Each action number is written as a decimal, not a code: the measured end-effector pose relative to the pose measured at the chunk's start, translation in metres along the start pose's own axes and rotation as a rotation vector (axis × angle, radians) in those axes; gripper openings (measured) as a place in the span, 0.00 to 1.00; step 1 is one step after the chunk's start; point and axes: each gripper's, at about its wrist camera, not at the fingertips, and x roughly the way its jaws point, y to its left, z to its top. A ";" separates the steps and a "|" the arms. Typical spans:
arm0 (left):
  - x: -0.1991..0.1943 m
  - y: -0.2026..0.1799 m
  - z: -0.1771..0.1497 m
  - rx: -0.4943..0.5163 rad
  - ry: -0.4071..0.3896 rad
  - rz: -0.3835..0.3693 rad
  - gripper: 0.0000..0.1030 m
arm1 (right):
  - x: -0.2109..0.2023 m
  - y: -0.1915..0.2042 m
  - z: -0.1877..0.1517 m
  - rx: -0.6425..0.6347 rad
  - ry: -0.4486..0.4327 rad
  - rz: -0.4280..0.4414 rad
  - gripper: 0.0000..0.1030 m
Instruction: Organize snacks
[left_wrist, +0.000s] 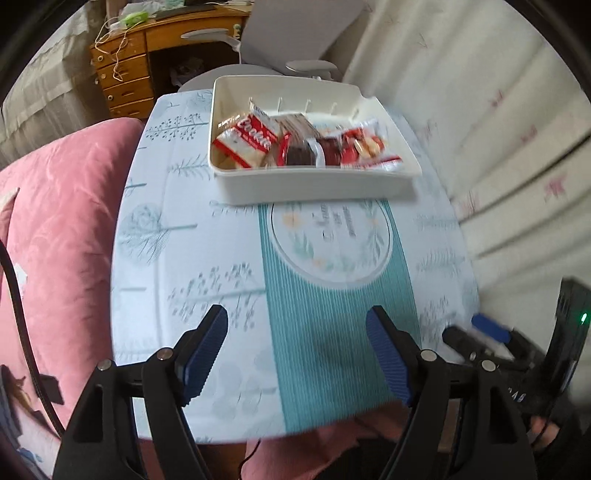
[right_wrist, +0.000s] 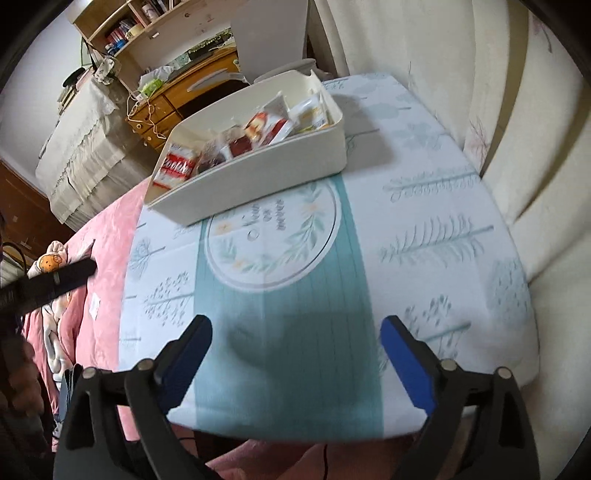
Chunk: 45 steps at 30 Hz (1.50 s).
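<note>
A white plastic bin (left_wrist: 310, 184) stands at the far end of the small table (left_wrist: 177, 258). It holds several snack packets: a red and white cookie pack (left_wrist: 245, 142), dark brown packs (left_wrist: 301, 149) and red packs (left_wrist: 364, 146). The bin also shows in the right wrist view (right_wrist: 258, 177), with the cookie pack (right_wrist: 176, 167) at its left end. My left gripper (left_wrist: 297, 334) is open and empty above the table's near edge. My right gripper (right_wrist: 295, 341) is open and empty, also above the near edge. In the left wrist view the right gripper (left_wrist: 480, 332) shows at the lower right.
The table wears a white and teal cloth (right_wrist: 288, 332) with a round printed motif (right_wrist: 271, 236). A pink quilt (left_wrist: 62, 236) lies to the left. A cream curtain (left_wrist: 480, 129) hangs on the right. A wooden desk (left_wrist: 125, 70) and grey chair (left_wrist: 295, 33) stand behind.
</note>
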 end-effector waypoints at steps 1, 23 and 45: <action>-0.009 0.000 -0.005 -0.004 0.001 -0.010 0.74 | -0.007 0.006 -0.003 -0.011 -0.005 0.001 0.91; -0.113 -0.087 -0.009 0.051 -0.200 0.167 0.92 | -0.146 0.044 0.008 -0.082 -0.101 -0.116 0.96; -0.107 -0.087 -0.016 -0.019 -0.231 0.238 0.99 | -0.140 0.040 0.009 -0.102 -0.105 -0.125 0.97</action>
